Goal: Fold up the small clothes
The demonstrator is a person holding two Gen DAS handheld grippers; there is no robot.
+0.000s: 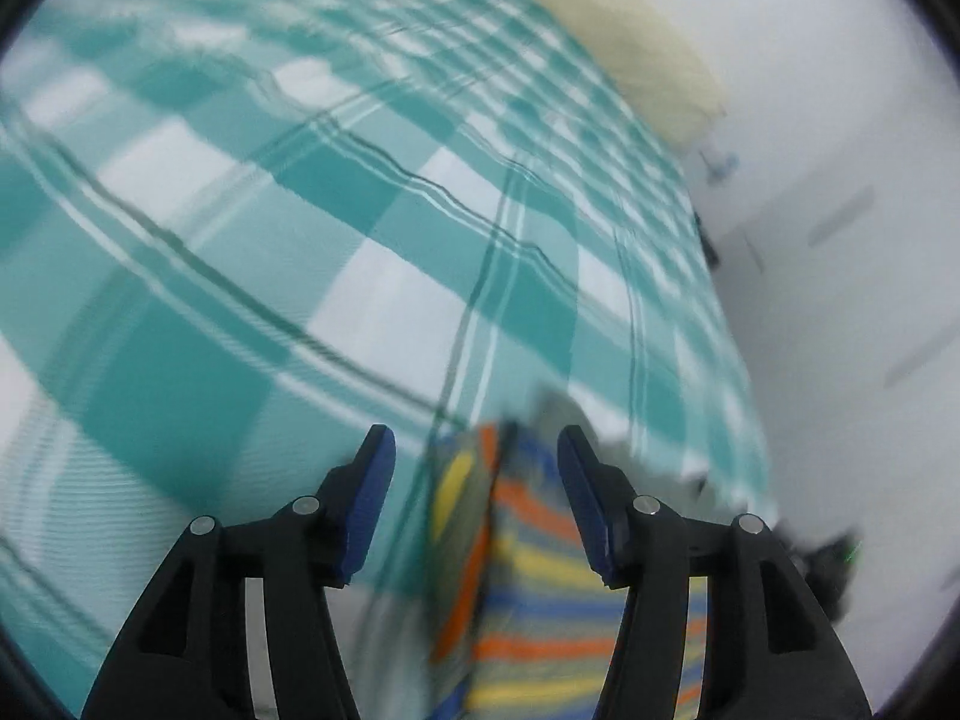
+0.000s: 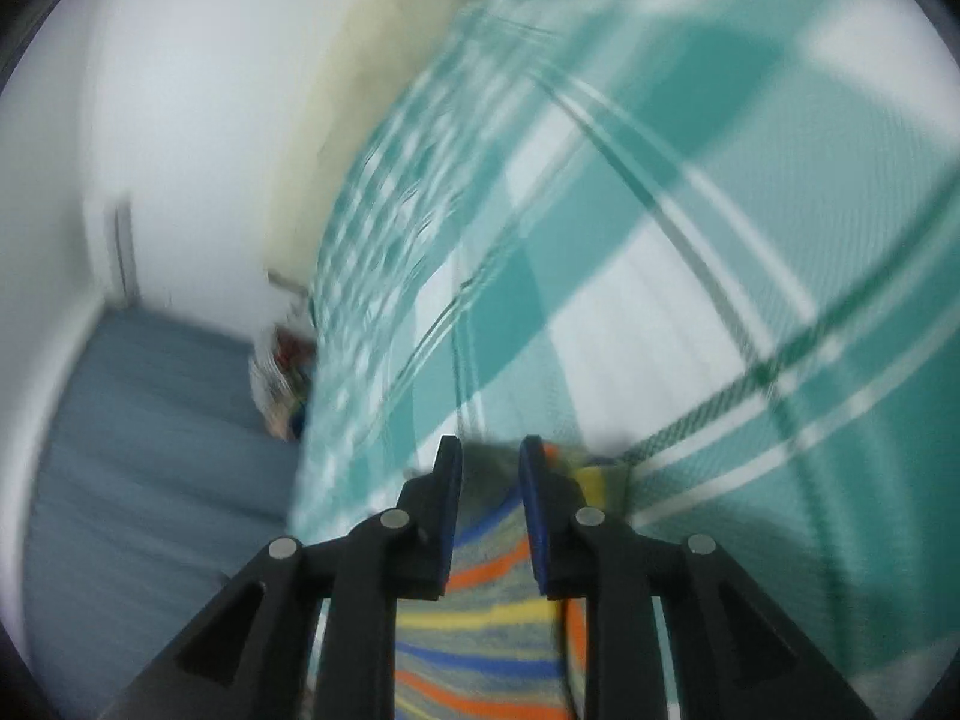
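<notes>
Striped knit garment (image 1: 528,588), teal checked bedsheet (image 1: 252,252)

left claw (image 1: 477,450): black arms | blue pads | silver screws; right claw (image 2: 491,456): same

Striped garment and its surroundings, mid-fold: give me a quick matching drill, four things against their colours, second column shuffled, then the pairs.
Things:
1. striped garment
2. bedspread
3. pillow
4. floor

Colours:
A. pale cream
B. grey-blue
C. orange, yellow and blue stripes
D. teal and white checks

Pairs: 1-C, 2-D, 3-A, 4-B
</notes>
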